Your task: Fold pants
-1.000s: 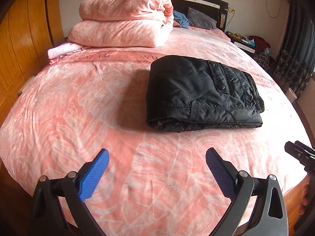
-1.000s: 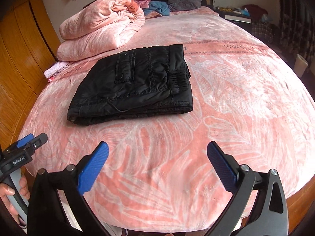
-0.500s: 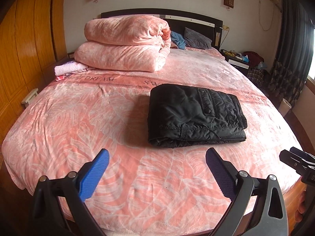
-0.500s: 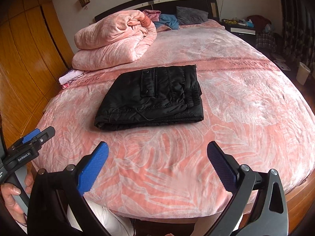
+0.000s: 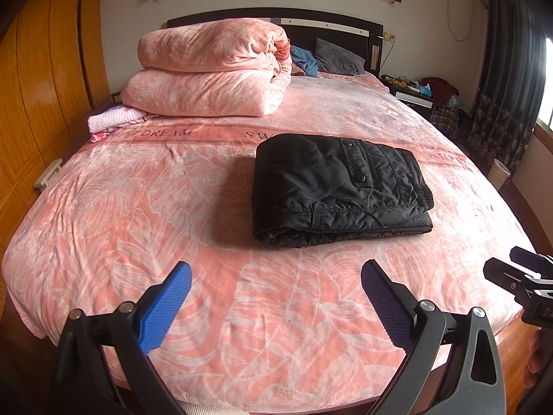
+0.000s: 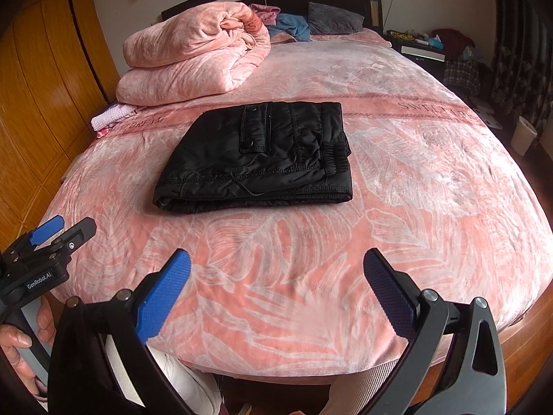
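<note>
Black pants point(image 5: 340, 190) point(image 6: 259, 159) folded into compact stack, lying mid-bed point(image 5: 138, 207). Left gripper point(image 5: 276, 297) spread wide, empty. Right gripper point(image 6: 276, 283) likewise, clear of pants.

A lived-in home bedroom: a wide bed point(image 5: 103, 224) under a pink leaf-print cover fills the space ahead of the tongs, with a folded pink quilt point(image 5: 211, 72) and grey pillow point(image 5: 337, 57) against the dark headboard point(image 5: 328, 22) far beyond them. Wooden wardrobe doors point(image 5: 45, 79) line the wall off to their left; a cluttered nightstand point(image 5: 411, 91) and dark curtains point(image 5: 504, 69) stand to their right.
</note>
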`<state>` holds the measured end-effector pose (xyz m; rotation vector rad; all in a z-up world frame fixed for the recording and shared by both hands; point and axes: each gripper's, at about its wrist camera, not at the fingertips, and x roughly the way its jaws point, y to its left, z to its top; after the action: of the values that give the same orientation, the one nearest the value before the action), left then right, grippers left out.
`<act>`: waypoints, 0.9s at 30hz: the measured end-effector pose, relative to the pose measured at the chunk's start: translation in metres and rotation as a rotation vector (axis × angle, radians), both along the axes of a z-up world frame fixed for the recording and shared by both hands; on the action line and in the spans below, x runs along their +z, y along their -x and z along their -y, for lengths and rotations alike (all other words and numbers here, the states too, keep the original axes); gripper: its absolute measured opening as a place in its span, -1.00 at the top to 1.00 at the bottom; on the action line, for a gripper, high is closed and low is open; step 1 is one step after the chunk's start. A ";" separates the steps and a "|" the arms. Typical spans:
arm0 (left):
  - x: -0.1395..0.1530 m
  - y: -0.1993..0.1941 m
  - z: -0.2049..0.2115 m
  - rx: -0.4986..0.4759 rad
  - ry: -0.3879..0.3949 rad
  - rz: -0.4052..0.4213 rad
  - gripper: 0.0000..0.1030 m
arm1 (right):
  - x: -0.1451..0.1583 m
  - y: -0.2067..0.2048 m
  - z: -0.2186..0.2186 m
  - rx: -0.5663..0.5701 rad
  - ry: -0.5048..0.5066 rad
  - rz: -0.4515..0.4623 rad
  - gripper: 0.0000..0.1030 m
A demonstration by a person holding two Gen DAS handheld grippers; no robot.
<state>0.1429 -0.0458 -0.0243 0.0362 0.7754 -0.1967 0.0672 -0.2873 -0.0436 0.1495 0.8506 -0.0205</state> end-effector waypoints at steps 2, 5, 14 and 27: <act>0.000 0.000 0.000 0.001 -0.006 0.004 -0.92 | 0.002 -0.001 0.000 0.000 0.002 0.005 -0.94; 0.000 -0.002 0.000 0.003 -0.009 0.000 -0.92 | 0.003 -0.002 0.000 -0.011 0.020 0.005 -0.94; 0.000 -0.004 0.002 0.001 -0.013 0.003 -0.92 | 0.005 -0.004 -0.002 0.000 0.046 0.007 -0.94; 0.000 -0.007 0.001 0.005 -0.012 0.000 -0.92 | 0.003 -0.009 -0.006 0.013 0.054 -0.003 -0.94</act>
<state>0.1503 -0.0470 -0.0242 0.0455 0.7771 -0.1878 0.0759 -0.2811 -0.0410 0.0931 0.8527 -0.0310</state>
